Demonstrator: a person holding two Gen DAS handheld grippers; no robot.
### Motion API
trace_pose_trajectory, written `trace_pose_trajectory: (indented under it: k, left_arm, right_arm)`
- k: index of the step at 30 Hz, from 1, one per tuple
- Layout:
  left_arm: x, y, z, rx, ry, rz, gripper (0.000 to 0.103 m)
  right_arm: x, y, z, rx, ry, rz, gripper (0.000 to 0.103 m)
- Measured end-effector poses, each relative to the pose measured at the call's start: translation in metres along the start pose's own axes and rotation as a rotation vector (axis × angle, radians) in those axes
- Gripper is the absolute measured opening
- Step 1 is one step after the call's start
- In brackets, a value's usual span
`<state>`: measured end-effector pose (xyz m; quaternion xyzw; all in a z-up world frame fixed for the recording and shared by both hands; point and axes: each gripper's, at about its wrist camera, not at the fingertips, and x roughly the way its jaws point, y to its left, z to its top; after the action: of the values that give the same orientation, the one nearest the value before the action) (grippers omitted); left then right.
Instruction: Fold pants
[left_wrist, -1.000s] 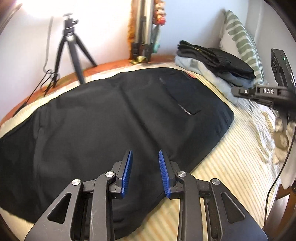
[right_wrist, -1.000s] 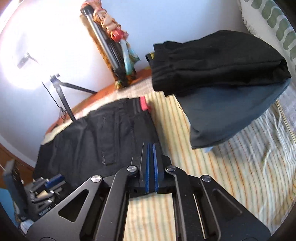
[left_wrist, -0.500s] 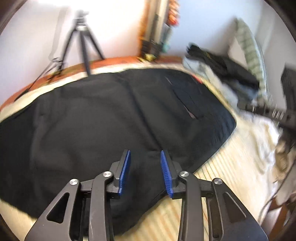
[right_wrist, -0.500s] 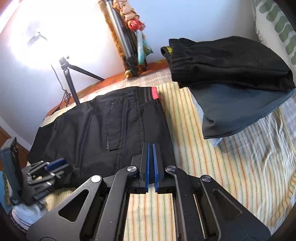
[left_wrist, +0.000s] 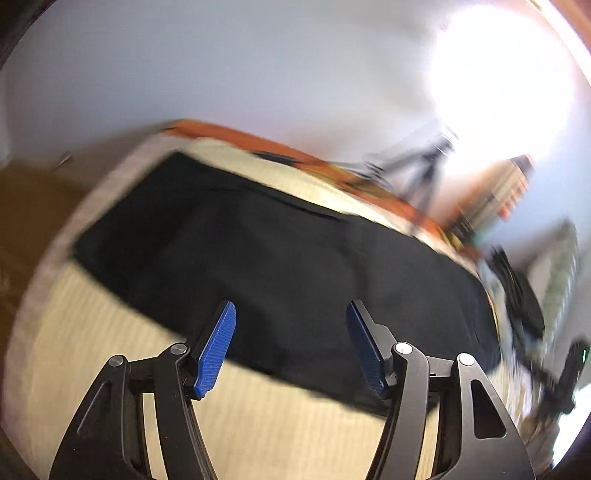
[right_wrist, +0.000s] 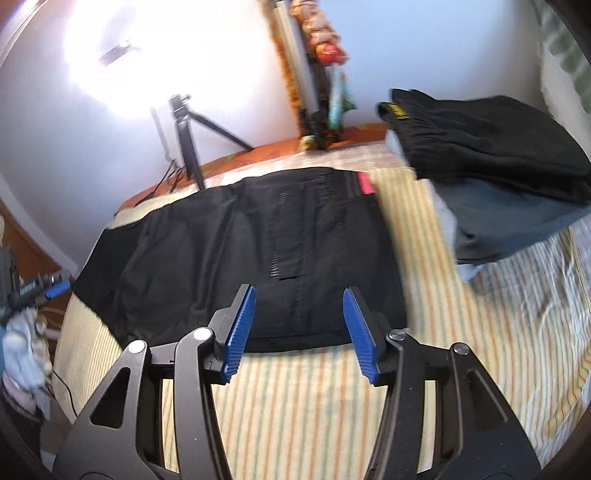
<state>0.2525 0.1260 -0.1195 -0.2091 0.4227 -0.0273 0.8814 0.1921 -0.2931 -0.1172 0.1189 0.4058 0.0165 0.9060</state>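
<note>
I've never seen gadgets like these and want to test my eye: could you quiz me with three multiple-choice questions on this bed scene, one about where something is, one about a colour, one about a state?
1. Where does the stack of folded dark clothes lie?
A. On the striped bedsheet, right of the flat black pants
B. On the floor
C. On the tripod

2. What colour is the tab at the pants' far corner?
A. Green
B. Red
C. White

3. How does the right gripper stand?
A. Shut on the pants
B. Shut on nothing
C. Open, holding nothing

Answers: 1 A, the stack rests on the sheet beside the pants. 2 B, the tab is plainly red. 3 C, its blue pads stand apart with only pants and sheet behind; the jaws have just been opening.
</note>
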Motion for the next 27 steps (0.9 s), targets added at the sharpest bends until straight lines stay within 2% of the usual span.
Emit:
trace_pose_trajectory:
  k: [3, 4, 7, 12, 17, 23, 26, 27]
  left_arm:
    - [-0.008, 0.050, 0.013, -0.130, -0.040, 0.074, 0.062]
    - [-0.009, 0.063, 0.017, -0.172, -0.044, 0.074, 0.062]
    - [-0.002, 0.115, 0.023, -0.370, -0.027, 0.025, 0.062]
    - [0.014, 0.157, 0.018, -0.550, -0.023, -0.027, 0.062]
    - [0.033, 0.167, 0.015, -0.582, -0.012, -0.047, 0.062]
    - [0.038, 0.163, 0.023, -0.548, -0.068, -0.030, 0.062]
    - [0.041, 0.165, 0.025, -0.560, -0.103, -0.024, 0.060]
    - [0.042, 0.165, 0.025, -0.565, -0.116, -0.018, 0.052]
  right_arm:
    - [0.007, 0.015, -0.002, -0.043, 0.020, 0.012, 0.053]
    - [0.009, 0.019, -0.003, -0.050, 0.025, 0.018, 0.053]
    - [0.017, 0.034, -0.005, -0.074, 0.044, 0.037, 0.053]
    - [0.026, 0.058, -0.010, -0.114, 0.066, 0.063, 0.053]
    - [0.030, 0.073, -0.012, -0.145, 0.082, 0.070, 0.053]
    - [0.035, 0.080, -0.010, -0.128, 0.098, 0.088, 0.053]
    - [0.037, 0.084, -0.010, -0.126, 0.107, 0.094, 0.053]
    - [0.038, 0.085, -0.011, -0.132, 0.108, 0.091, 0.053]
